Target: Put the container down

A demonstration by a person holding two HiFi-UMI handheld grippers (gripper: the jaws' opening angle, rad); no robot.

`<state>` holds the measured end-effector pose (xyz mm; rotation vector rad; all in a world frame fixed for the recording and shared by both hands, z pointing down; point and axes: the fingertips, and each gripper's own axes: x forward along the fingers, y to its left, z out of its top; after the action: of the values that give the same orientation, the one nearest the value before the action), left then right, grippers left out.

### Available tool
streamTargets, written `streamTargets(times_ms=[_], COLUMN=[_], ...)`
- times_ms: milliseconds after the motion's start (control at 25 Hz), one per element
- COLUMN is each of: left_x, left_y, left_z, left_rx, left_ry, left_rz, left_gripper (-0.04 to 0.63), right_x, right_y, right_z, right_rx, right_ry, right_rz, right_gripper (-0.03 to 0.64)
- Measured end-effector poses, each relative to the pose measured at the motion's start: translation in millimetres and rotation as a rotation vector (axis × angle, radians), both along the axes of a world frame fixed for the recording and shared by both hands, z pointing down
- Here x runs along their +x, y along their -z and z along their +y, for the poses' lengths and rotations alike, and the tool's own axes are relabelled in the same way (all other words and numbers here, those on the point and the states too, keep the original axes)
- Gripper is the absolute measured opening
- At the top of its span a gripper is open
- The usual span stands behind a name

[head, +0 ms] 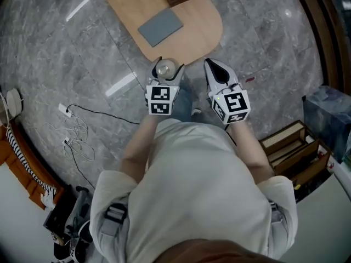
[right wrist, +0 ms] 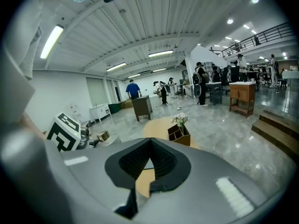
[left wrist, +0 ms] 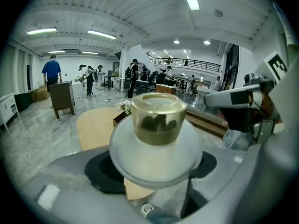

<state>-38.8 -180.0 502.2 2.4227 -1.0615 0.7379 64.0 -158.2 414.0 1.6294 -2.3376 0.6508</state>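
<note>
On my left, the left gripper has its jaws spread wide and clamped on the frosted white round container with the amber see-through cap. Dark lumps show through the cap; I cannot tell what they are. The container is held in the air just short of the light wooden round-ended table. On that table lies a grey flat mat, and a dark wooden divided box holds white flowers. To the right, the right gripper has its jaws closed on nothing.
</note>
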Motion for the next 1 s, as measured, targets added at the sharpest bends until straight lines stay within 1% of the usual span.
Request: streamTargets(times_ms=[160, 400, 680, 840, 1000], left_x=[6.1, 13.5, 26.7, 30.9, 32.9], left_y=[-33.4, -96.3, -167.3, -208.9, -238.6], left_z=[-30.4, -66.3, -89.5, -94.9, -103.0], left_rx=[-0.021, -0.056, -0.088, -0.117, -0.114], left_ry=[-0.029, -0.057, -0.115, -0.122, -0.138], left_rz=[-0.013, -0.049, -0.091, -0.11, -0.124], left_gripper=[0.35, 0.35, 0.35, 0.35, 0.35], right_x=[6.3, 15.4, 23.4, 29.3, 28.1], right_y=[-28.8, -78.1, -126.0, -149.8, -171.6], right_z=[-20.9, -40.4, -54.0, -61.2, -64.2], right_rx=[-0.052, -0.128, -0.189, -0.214, -0.239], right_ry=[-0.032, -0.078, -0.109, -0.13, -0.131], right_rz=[0.003, -0.003, 0.009, 0.003, -0.002], right_gripper=[-0.002, -0.002, -0.002, -0.002, -0.002])
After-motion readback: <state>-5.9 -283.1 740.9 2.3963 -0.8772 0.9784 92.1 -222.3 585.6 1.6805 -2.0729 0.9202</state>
